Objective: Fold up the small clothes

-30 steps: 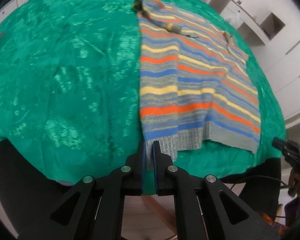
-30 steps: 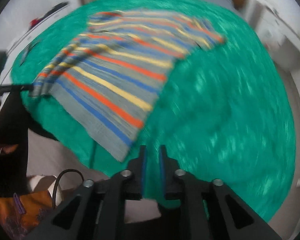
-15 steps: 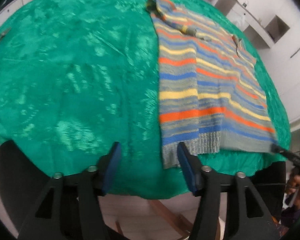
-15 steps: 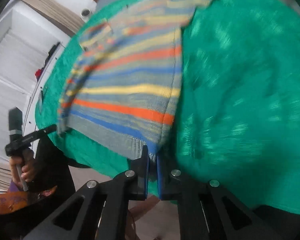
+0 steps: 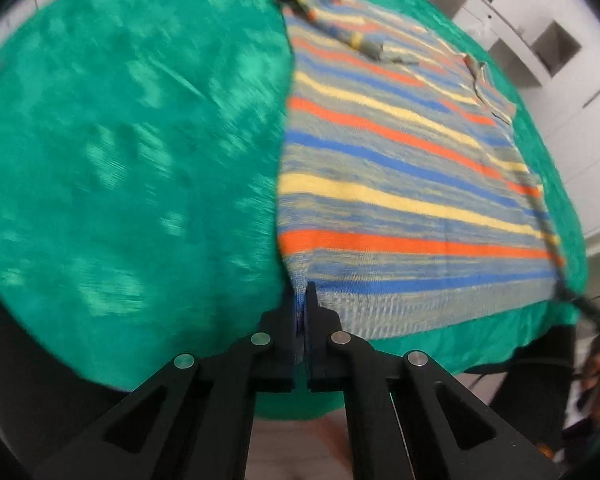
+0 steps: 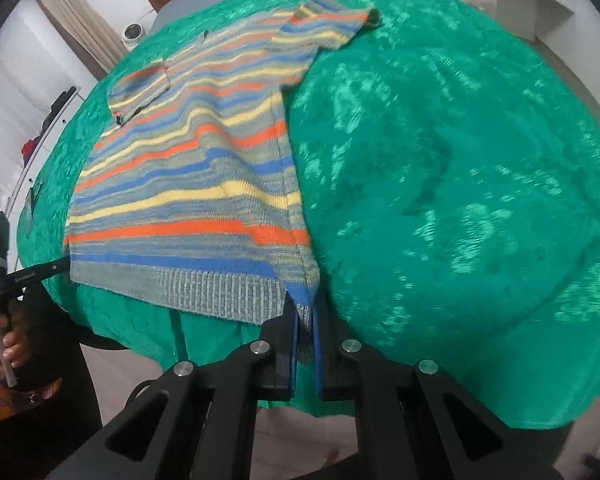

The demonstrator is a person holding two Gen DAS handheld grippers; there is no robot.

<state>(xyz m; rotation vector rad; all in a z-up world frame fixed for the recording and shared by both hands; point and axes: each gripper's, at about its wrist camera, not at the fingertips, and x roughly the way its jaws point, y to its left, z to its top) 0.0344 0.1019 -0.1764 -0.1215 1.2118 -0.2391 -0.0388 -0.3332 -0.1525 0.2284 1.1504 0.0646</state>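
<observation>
A striped knit sweater (image 5: 400, 184) lies flat on the green cloth (image 5: 120, 152) covering the desk, filling the right half of the left wrist view and the left-centre of the right wrist view. Its ribbed hem (image 6: 188, 286) runs along the near desk edge, and its long axis runs from that hem at the bottom of each frame up toward the neck and short sleeves at the top. The left gripper (image 5: 303, 300) has just been closing and now pinches the hem corner at lower centre of its frame, with knit fabric showing between the pads. The right gripper (image 6: 304, 316) is likewise clamped on the other hem corner, fabric caught in the narrow slot between its blue pads. The step in hand looks like carrying the hem up toward the shoulders. To do it well, both corners should probably lift together at an even height, keeping the hem taut between them so the stripes stay parallel, then travel straight along the long axis and land square on the shoulder line. One sleeve (image 6: 324, 20) sticks out at upper centre of the right wrist view and may need tucking in.
</observation>
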